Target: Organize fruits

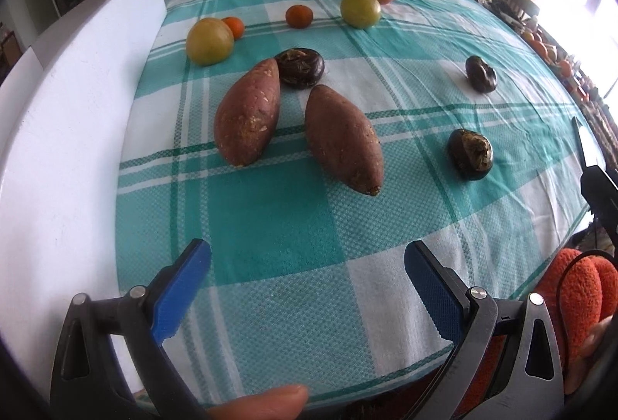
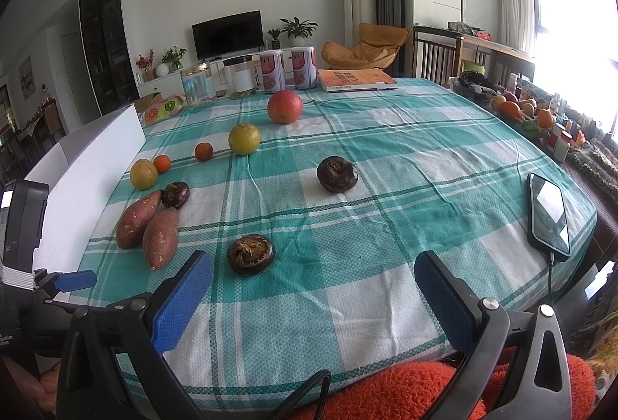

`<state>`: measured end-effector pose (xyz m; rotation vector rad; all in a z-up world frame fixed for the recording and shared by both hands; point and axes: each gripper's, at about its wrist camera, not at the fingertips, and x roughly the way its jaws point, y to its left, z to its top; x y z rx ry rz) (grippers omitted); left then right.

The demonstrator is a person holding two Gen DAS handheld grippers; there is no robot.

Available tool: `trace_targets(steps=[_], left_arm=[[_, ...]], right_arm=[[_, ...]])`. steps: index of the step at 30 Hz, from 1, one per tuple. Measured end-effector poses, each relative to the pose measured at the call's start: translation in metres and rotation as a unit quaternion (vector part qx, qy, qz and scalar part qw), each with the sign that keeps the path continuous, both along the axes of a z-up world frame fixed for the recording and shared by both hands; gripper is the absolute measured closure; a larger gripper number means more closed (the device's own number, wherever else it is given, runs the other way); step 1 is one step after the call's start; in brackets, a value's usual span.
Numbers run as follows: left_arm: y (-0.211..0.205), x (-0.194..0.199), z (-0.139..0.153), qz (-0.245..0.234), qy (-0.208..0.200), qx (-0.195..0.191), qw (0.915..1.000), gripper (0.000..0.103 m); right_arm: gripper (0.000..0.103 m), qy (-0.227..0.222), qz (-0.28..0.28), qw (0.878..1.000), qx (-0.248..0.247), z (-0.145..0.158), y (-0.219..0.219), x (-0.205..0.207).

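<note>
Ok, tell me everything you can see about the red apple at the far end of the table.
The red apple is round and mostly red, with paler yellowish-orange patches low on the side facing the cameras. Its skin looks smooth, and no stem shows. It sits on the teal and white checked tablecloth near the far edge, in front of two printed cans. A yellow-green fruit lies just nearer; in the right wrist view there is a gap between them. Nothing touches the apple but the cloth.
</note>
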<state>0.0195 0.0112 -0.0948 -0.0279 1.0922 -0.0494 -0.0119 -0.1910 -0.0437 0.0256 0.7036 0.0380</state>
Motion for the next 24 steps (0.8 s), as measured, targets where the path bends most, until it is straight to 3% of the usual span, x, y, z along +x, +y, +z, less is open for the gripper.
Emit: trace_targets(steps=[5,16,21,23,24], left_arm=[[0.004,0.003,-0.011,0.005,0.024,-0.002,0.9997,0.002],[0.004,-0.002,-0.013,0.0,0.001,0.02,0.9998,0.0],[0.005,-0.001,-0.012,-0.011,0.002,0.014,0.9998,0.001],[0.011,0.006,-0.006,-0.002,0.021,0.0,0.9998,0.003],[0.017,0.008,0.003,0.005,0.012,-0.015,0.9998,0.003]], right_arm=[[0.0,0.0,0.0,1.0,0.0,0.0,0.0,0.0],[0.0,0.0,0.0,1.0,0.001,0.0,0.0,0.0],[0.0,0.002,-0.001,1.0,0.005,0.0,0.0,0.0],[0.0,0.003,-0.002,1.0,0.01,-0.001,0.0,0.0],[0.0,0.003,-0.002,1.0,0.012,-0.001,-0.001,-0.001]])
